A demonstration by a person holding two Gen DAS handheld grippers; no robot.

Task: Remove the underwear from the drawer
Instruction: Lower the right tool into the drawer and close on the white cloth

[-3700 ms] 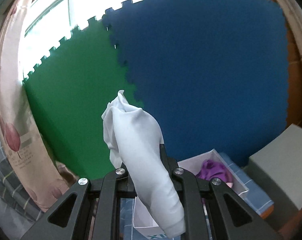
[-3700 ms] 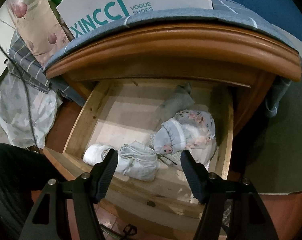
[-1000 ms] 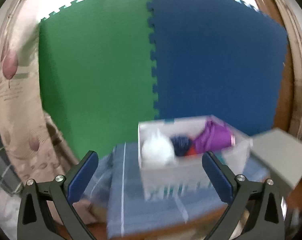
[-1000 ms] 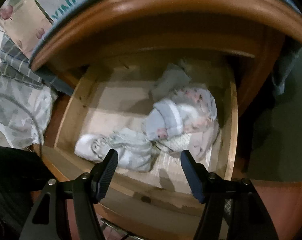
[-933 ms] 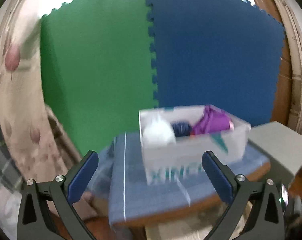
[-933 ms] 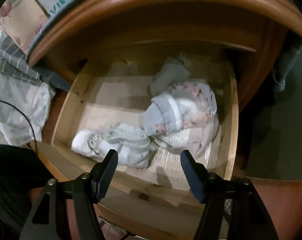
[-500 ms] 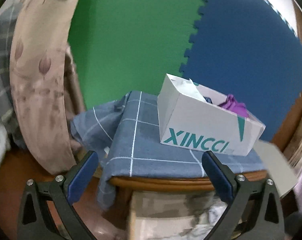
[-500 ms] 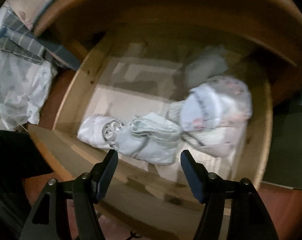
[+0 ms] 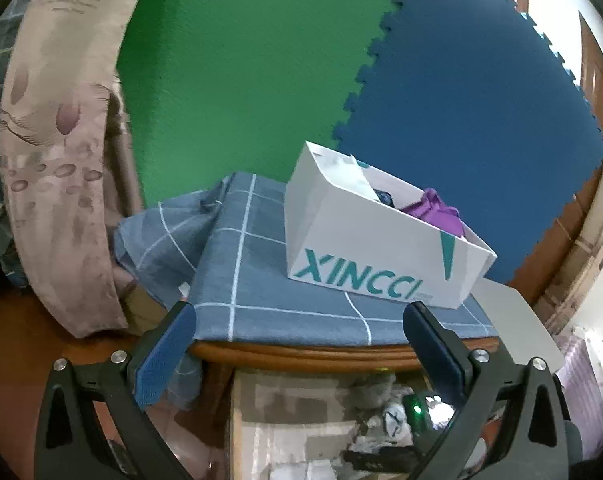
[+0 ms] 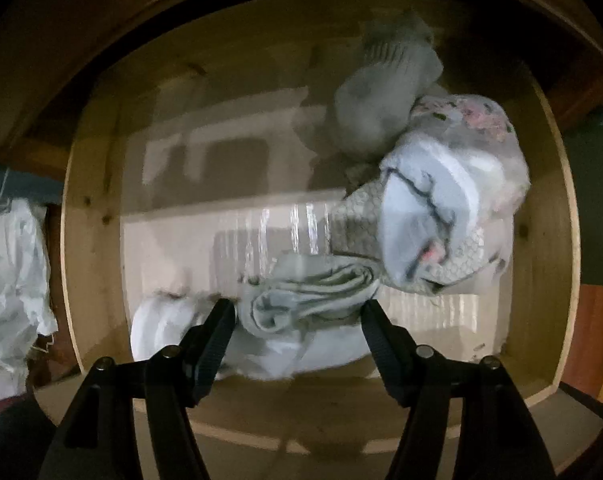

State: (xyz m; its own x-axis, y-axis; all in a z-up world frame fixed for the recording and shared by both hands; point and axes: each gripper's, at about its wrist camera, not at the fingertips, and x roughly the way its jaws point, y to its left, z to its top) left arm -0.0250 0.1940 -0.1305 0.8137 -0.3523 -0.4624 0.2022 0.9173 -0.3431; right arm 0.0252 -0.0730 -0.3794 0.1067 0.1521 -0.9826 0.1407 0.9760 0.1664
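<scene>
The wooden drawer stands pulled out below me in the right wrist view. A rolled pale grey-green piece of underwear lies near its front wall, with a white roll to its left and a floral bundle at the right. My right gripper points almost straight down, open, its fingers either side of the grey-green roll without pressing it. My left gripper is open and empty, facing the white XINCCI shoe box, which holds white, dark and purple cloth. The drawer shows below it.
The box sits on a blue checked cloth over the wooden nightstand top. Green and blue foam mats back it. A floral pillow leans at the left. A grey sock-like bundle lies at the drawer's back.
My left gripper let the white garment go into the box, then dropped and rolled. My right gripper moved down into the drawer, close over the grey-green roll.
</scene>
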